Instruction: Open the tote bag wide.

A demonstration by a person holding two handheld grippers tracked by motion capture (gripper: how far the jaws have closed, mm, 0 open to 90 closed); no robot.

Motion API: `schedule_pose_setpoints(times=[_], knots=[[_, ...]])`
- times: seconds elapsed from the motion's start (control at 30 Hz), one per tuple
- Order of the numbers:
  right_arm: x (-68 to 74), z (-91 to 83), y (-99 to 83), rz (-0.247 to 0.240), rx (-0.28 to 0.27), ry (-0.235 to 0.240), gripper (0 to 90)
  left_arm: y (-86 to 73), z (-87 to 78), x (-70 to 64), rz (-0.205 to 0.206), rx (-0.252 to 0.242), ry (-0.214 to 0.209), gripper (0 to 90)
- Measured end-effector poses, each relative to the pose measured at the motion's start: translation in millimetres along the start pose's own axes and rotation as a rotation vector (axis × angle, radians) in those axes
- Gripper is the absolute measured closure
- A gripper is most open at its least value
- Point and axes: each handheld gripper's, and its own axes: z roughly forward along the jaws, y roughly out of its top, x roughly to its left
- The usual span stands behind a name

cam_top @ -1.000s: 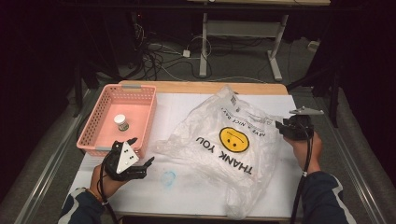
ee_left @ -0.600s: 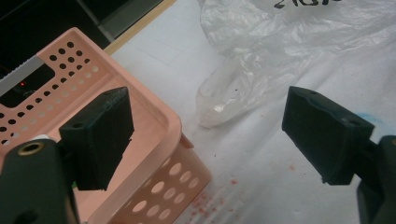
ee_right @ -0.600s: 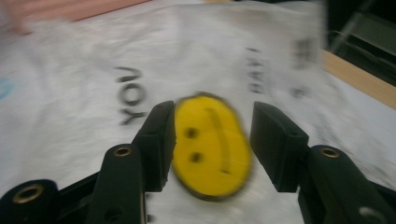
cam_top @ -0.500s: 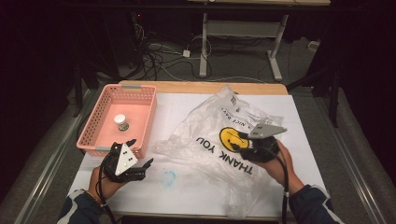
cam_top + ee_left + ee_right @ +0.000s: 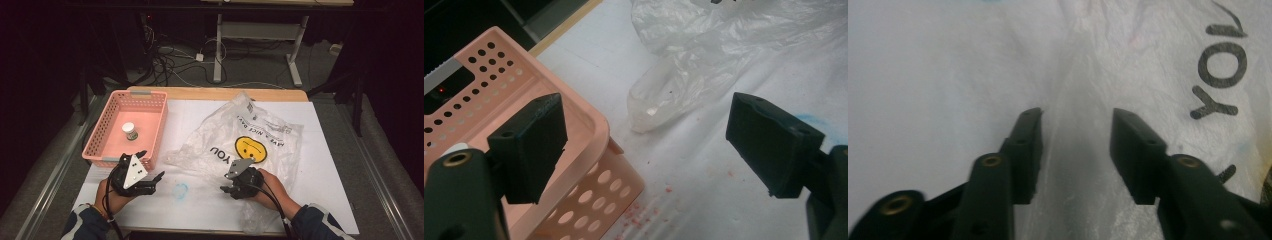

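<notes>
A crumpled clear plastic bag [image 5: 260, 132] with a yellow smiley and "THANK YOU" print lies across the middle of the white table cover. My right gripper [image 5: 226, 190] rests low at the bag's near left part. In the right gripper view it [image 5: 1075, 135] is open, its jaws on either side of a raised fold of the bag [image 5: 1148, 65]. My left gripper [image 5: 150, 165] hovers by the near right corner of the pink basket [image 5: 100, 135]. It [image 5: 646, 145] is wide open and holds nothing, one jaw over the basket's corner [image 5: 591, 125].
A small white-capped bottle [image 5: 129, 131] stands inside the basket. A blue smudge [image 5: 181, 190] marks the cover between the hands. Red crumbs [image 5: 639, 210] lie beside the basket. A twisted end of the bag [image 5: 659, 100] reaches toward the basket. Cables and desk legs lie beyond the table.
My right gripper has swept from the bag's right side leftward and nearer to the person, ending low on the bag's near left part. The left gripper has barely shifted.
</notes>
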Motion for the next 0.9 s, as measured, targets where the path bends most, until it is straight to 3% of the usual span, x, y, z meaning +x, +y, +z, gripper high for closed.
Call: schedule_pose_setpoints(times=[0.13, 0.17, 0.2, 0.27, 0.33, 0.67, 0.7, 0.87, 0.9], knots=[[-3.5, 5.0, -1.9, 0.016, 0.031, -0.003, 71.1, 0.0, 0.5, -0.2, 0.002, 0.003, -0.002, 16.4], [-4.9, 5.5, -2.0, 0.022, 0.034, -0.008, 78.3, -0.1, 1.0, -0.4, -0.001, 0.003, -0.003, 16.5], [-4.9, 5.5, -2.0, 0.022, 0.034, -0.008, 78.3, -0.1, 1.3, -0.3, 0.0, 0.006, -0.003, 16.5], [-6.4, 6.3, -1.7, 0.024, 0.027, -0.016, 88.4, -0.2, 1.6, -0.1, -0.003, 0.005, -0.007, 16.4], [-7.4, 5.9, -2.2, 0.034, 0.021, -0.012, 89.0, -0.2, 1.6, -0.3, 0.001, 0.007, -0.006, 16.4], [-24.6, -28.9, 3.7, 0.105, -0.132, -0.1, 90.0, -0.7, 0.7, 2.1, -0.008, -0.003, -0.014, 16.4], [-27.5, -36.5, 6.2, 0.098, -0.159, -0.136, 90.0, -0.7, 0.4, 2.4, -0.01, -0.004, -0.014, 16.4], [-37.6, -48.0, 14.4, 0.113, -0.21, -0.207, 90.0, -1.1, -0.1, 5.9, -0.027, -0.009, -0.015, 16.4], [-43.3, -52.6, 17.2, 0.12, -0.238, -0.251, 90.0, -0.6, -0.6, 6.4, -0.025, -0.01, -0.012, 16.4]])
